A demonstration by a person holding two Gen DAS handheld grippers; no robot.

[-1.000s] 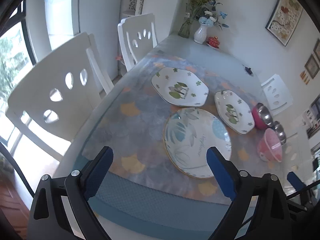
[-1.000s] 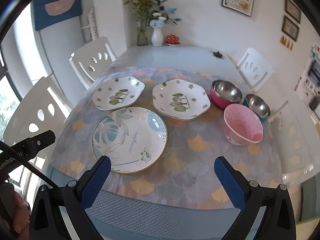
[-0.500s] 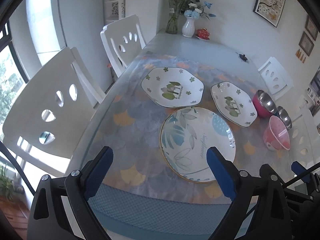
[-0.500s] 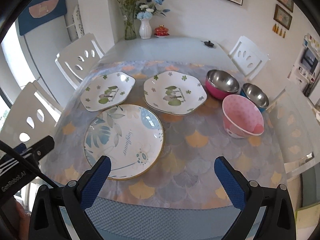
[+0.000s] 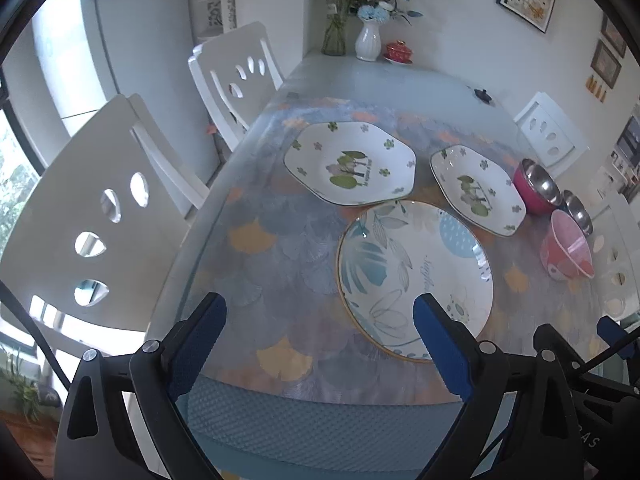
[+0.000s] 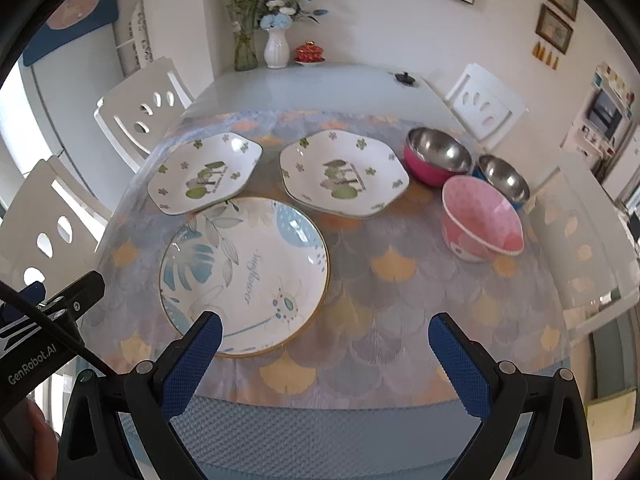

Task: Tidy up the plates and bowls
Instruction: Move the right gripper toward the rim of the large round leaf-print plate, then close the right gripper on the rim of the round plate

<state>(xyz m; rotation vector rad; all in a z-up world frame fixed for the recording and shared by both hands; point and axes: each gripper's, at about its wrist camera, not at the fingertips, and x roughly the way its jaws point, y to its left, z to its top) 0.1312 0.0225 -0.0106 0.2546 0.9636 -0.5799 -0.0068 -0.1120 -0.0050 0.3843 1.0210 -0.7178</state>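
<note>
White plates (image 6: 244,268) and pink bowl (image 6: 482,222) unstacked, apart on counter (image 6: 400,312); nothing sorted. Both hand-held grippers (image 5: 320,334) (image 6: 325,350) wide, empty.

Glass-topped table (image 6: 320,84) with patterned cloth (image 6: 400,280), round plate (image 6: 244,272), two hexagonal plates (image 6: 344,172), three bowls (image 6: 482,220), vases (image 6: 277,48)

The left tool (image 5: 320,320) hangs in the air with its two blue fingers (image 5: 196,340) spread wide, nothing between them, pointing toward 12 o'clock. The right tool (image 6: 325,344) is held the same way, fingers (image 6: 460,364) wide apart and empty. In the right wrist view the left tool's black body shows at 9 o'clock, with part of a hand (image 6: 40,436) just below it at 8 o'clock.
</note>
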